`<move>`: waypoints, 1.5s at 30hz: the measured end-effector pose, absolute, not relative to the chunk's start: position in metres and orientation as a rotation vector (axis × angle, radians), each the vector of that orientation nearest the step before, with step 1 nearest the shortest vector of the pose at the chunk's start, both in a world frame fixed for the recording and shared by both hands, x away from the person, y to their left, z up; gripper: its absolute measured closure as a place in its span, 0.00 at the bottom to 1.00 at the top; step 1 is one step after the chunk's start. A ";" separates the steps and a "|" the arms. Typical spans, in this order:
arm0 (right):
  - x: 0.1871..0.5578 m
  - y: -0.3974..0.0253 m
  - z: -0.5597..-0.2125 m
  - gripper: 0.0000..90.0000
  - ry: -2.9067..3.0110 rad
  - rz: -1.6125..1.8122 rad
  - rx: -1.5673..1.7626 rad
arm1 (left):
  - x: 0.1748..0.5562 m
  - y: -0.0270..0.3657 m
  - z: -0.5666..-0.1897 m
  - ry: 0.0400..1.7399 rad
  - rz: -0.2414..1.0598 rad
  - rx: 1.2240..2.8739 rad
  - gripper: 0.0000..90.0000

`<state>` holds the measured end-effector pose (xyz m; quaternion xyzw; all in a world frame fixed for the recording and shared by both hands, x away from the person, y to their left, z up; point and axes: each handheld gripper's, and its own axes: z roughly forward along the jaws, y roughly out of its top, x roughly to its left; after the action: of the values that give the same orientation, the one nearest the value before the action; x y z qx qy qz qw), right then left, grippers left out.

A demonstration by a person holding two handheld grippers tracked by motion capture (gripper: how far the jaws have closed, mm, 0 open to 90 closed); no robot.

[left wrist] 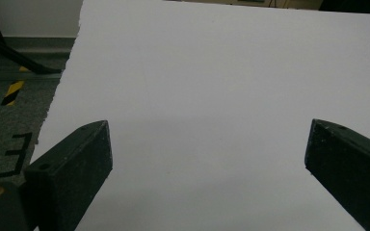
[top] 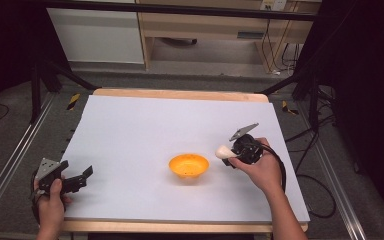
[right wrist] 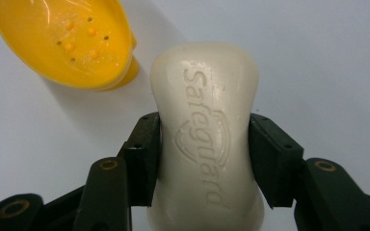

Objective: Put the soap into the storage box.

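Right gripper (right wrist: 204, 159) grips soap bar (right wrist: 206, 125); orange dish (top: 189, 166) holds nothing.

Cream Safeguard soap bar (right wrist: 206, 134) pinched at its waist, hovering just at 3 o'clock of the upright orange soap dish (top: 189, 166).

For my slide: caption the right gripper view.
Right gripper clamps a Safeguard soap bar beside a yellow dish.
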<state>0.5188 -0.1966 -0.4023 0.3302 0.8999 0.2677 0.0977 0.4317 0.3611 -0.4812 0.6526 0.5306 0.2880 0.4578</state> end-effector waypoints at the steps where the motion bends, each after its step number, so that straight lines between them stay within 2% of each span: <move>1: 0.519 -0.196 -0.401 0.55 2.669 0.795 0.961 | 0.432 0.361 -0.481 1.308 0.711 1.608 0.02; 28: 0.522 -0.174 -0.383 0.55 2.695 0.834 0.833 | 0.432 0.361 -0.481 1.306 0.707 1.609 0.03; 45: 0.525 -0.147 -0.386 0.55 2.760 0.841 0.706 | 0.432 0.362 -0.481 1.304 0.703 1.609 0.02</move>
<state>0.5247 -0.1470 -0.3857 0.2367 0.9257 0.2823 0.0856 0.4320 0.3624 -0.4812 0.6536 0.5295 0.2855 0.4594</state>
